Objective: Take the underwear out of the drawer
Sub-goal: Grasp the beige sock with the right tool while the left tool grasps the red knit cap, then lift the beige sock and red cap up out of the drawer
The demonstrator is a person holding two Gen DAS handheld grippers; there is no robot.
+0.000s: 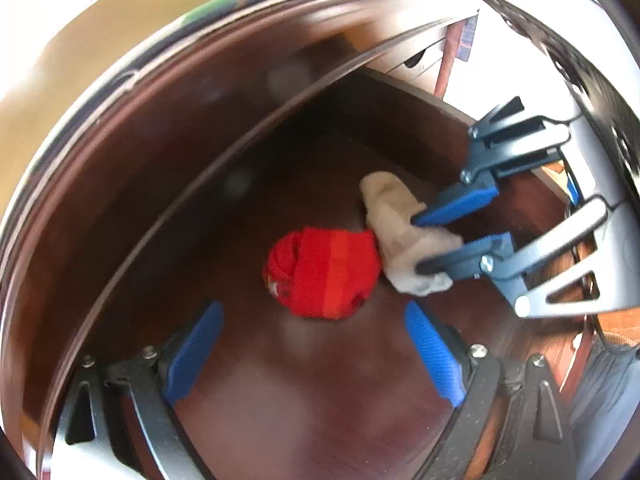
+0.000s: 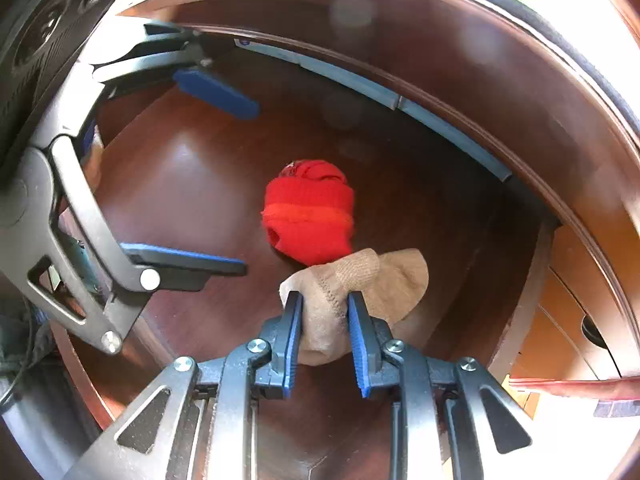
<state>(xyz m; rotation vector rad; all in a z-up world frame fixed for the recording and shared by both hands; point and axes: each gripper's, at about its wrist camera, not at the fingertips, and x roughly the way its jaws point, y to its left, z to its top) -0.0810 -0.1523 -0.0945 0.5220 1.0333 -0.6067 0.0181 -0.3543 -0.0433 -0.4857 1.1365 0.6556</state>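
Beige cloth bundle (image 2: 360,292): soft, light, crushable; lying on drawer floor (image 2: 192,184), touching red rolled bundle (image 2: 308,216); clamped mid-roll by right gripper (image 2: 324,300). Red bundle: likewise soft, likely best pinched across its banded middle. Left gripper (image 1: 312,320): spread wide, holding nothing, poised above red bundle.

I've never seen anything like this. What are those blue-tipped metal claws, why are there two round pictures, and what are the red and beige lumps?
No robot arm here: a person holds a two-finger gripper in each hand, each carrying a wide-angle camera, hence two round pictures. Both look down into a dark wooden drawer.

In the left camera's view, the left gripper stands open at the bottom, holding nothing. The right gripper reaches in from the right side.

The right camera shows its own gripper shut on a beige cloth bundle. A red rolled bundle lies on the drawer floor, touching the beige one and not gripped. These are small rolled garments; exactly which kind I cannot tell.
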